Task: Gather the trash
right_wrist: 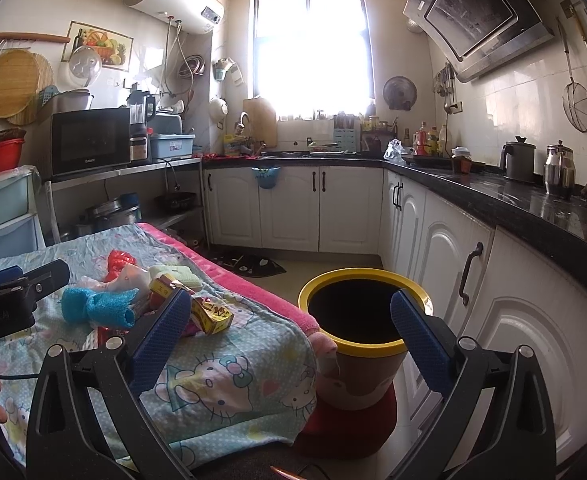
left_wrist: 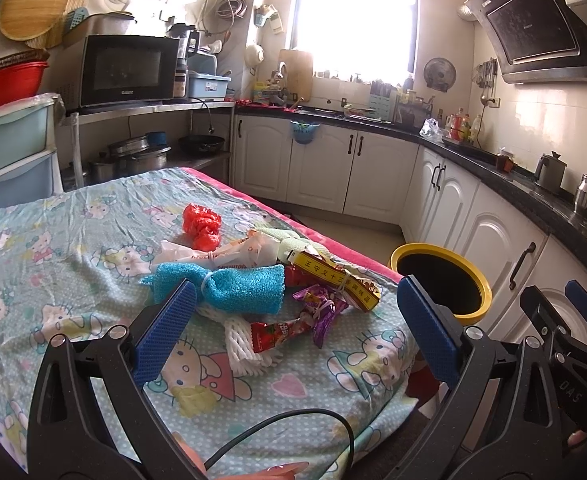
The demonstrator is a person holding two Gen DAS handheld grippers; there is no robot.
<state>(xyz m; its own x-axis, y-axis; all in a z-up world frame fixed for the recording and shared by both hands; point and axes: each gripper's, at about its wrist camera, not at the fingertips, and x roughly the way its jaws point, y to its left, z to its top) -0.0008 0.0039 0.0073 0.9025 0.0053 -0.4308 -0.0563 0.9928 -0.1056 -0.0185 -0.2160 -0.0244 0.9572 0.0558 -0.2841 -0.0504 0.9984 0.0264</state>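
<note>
On the cartoon-print cloth (left_wrist: 73, 264), the trash pile (left_wrist: 253, 276) — blue sponge (left_wrist: 229, 286), wrappers — lies just ahead of the left gripper (left_wrist: 293, 332), its jaws spread and empty. Rightward, the right gripper (right_wrist: 289, 332) hovers released before the yellow-rimmed bin (right_wrist: 353, 346).

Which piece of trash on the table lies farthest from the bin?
The crumpled red plastic bag. It lies alone toward the far side of the table, while the blue sponge cloth, yellow box and wrappers cluster nearer the yellow-rimmed bin.
</note>
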